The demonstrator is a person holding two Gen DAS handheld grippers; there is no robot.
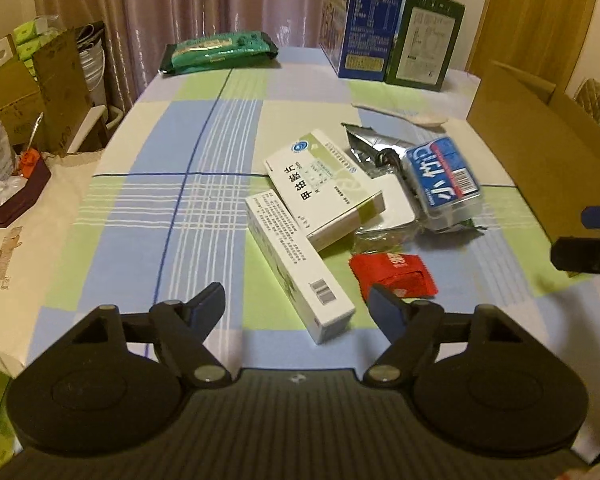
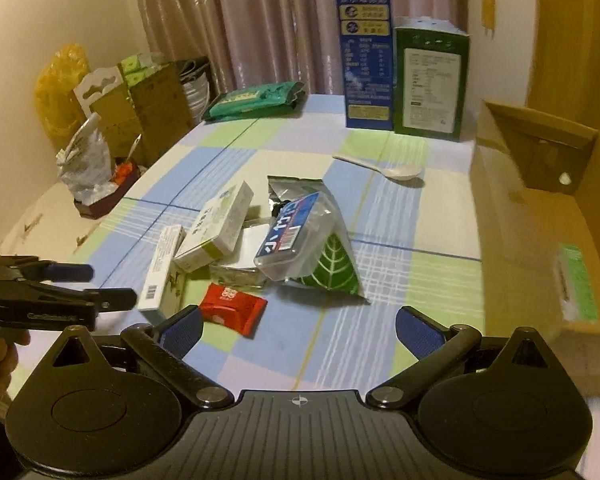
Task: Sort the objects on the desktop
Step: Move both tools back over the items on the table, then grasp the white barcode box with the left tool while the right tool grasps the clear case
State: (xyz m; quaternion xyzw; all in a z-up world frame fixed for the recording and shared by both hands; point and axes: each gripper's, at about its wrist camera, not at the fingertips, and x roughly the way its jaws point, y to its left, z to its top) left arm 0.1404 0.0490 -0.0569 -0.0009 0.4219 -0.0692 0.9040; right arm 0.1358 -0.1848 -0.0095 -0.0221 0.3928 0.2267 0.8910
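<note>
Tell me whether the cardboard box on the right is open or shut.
Open. The cardboard box has its flap standing up, and the right wrist view looks onto its inner wall. What is inside cannot be seen.

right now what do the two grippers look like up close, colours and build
Both match: the left gripper and right gripper have matte black linkage arms with silver pivot pins, two round black discs on a ribbed dark grey base, and fingers faced with blue textured pads. A small crosshair mark sits on each base. No cables show.
</note>
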